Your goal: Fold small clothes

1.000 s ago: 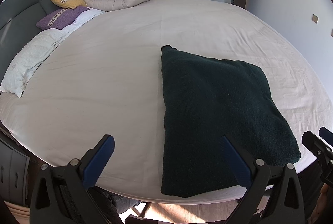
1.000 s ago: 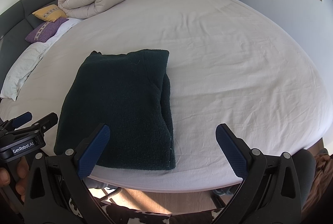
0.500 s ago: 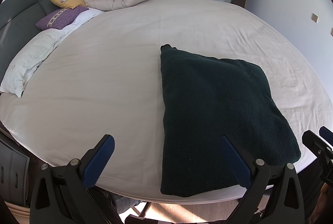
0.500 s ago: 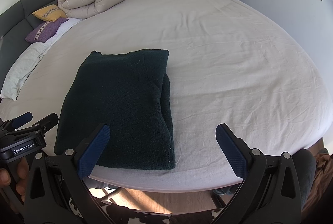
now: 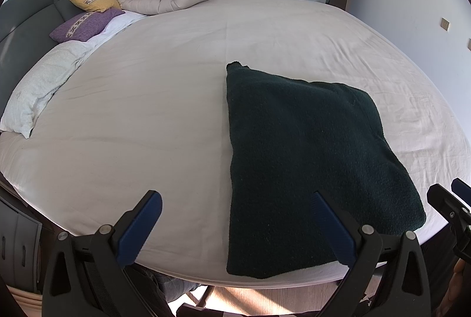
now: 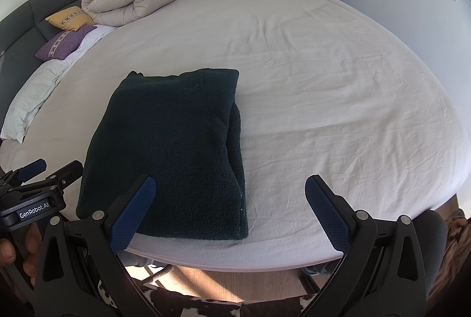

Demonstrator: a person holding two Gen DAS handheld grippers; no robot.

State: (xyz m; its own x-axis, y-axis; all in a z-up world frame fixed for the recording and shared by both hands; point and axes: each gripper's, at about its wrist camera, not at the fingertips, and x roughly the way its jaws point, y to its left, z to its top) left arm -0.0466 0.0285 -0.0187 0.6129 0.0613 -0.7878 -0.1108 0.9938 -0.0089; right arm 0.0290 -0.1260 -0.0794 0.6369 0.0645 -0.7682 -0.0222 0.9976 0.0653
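"GenRobot.AI" is printed on the left gripper [image 6: 47, 174] body, seen from the right wrist view. Dark green folded sweater [image 5: 309, 158] lies flat at the near edge of the bed [image 5: 147, 111]. Left gripper and right gripper [image 6: 229, 211] both have jaws wide, empty, hovering short of the sweater's near edge.

Sweater [image 5: 309, 158] on bed [image 5: 147, 111], near front edge.

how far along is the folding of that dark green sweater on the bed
Looks nearly done: the sweater lies flat on the bed as a compact rectangle, with a layer tucked along its right edge. Nothing is in hand: the left tool and right tool both hang open near the bed's edge. Possibly one more fold remains, or nothing.
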